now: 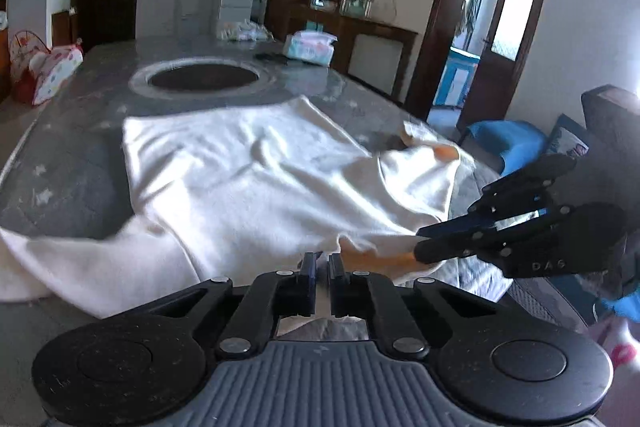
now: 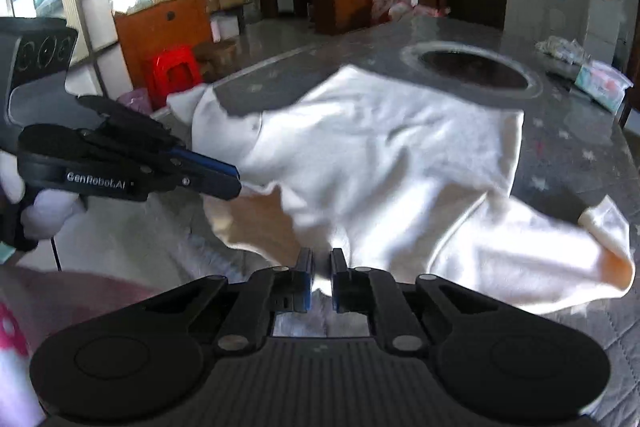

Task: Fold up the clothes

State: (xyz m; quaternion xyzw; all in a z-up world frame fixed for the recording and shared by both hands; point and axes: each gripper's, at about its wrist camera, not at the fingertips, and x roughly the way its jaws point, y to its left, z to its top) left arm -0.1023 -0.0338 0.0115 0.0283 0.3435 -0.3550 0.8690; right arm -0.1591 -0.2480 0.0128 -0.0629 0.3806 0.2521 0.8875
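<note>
A white garment (image 1: 248,179) lies spread on the grey table (image 1: 72,163), with one sleeve trailing toward the near left edge and one toward the right. My left gripper (image 1: 322,261) is shut on the garment's near hem. My right gripper (image 1: 420,247) comes in from the right and is shut on the same hem beside it. In the right wrist view the garment (image 2: 380,155) lies ahead, my right gripper (image 2: 321,259) pinches its near edge, and my left gripper (image 2: 236,183) grips the cloth at the left.
A dark round inset (image 1: 202,77) sits in the table beyond the garment. A tissue pack (image 1: 310,47) and a plastic bag (image 1: 244,31) lie at the far end. A red stool (image 2: 172,71) stands left of the table, a blue chair (image 1: 504,139) right.
</note>
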